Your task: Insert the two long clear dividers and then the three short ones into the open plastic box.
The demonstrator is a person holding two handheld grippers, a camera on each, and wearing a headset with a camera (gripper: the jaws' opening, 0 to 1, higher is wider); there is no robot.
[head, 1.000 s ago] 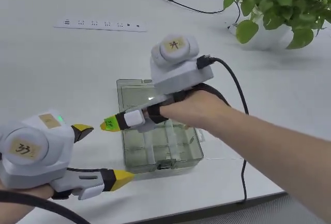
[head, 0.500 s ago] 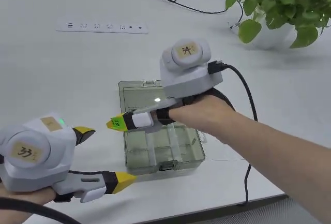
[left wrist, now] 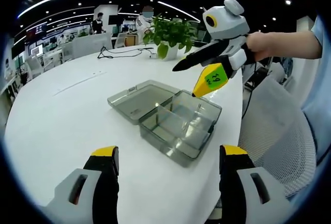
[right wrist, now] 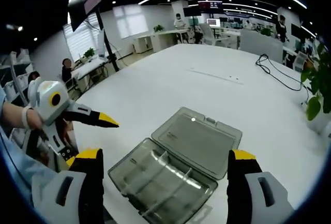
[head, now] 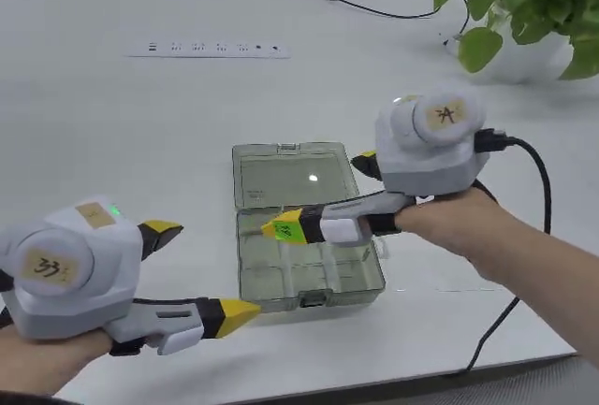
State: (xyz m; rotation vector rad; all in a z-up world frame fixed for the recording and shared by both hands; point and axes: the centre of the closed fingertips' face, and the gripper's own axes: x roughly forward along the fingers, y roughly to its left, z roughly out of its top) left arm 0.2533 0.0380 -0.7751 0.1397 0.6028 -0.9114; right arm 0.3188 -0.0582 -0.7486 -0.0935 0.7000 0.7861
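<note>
Left hand-held gripper (head: 206,269): jaws spread wide, nothing between them, held near the front left of the plastic box (head: 309,296) and apart from it. Right hand-held gripper (head: 316,194): jaws also spread and empty, above the box. The box sits open on the white bench (head: 140,143), lid (head: 292,173) folded flat behind. Clear dividers (right wrist: 155,168) stand inside the tray.
</note>
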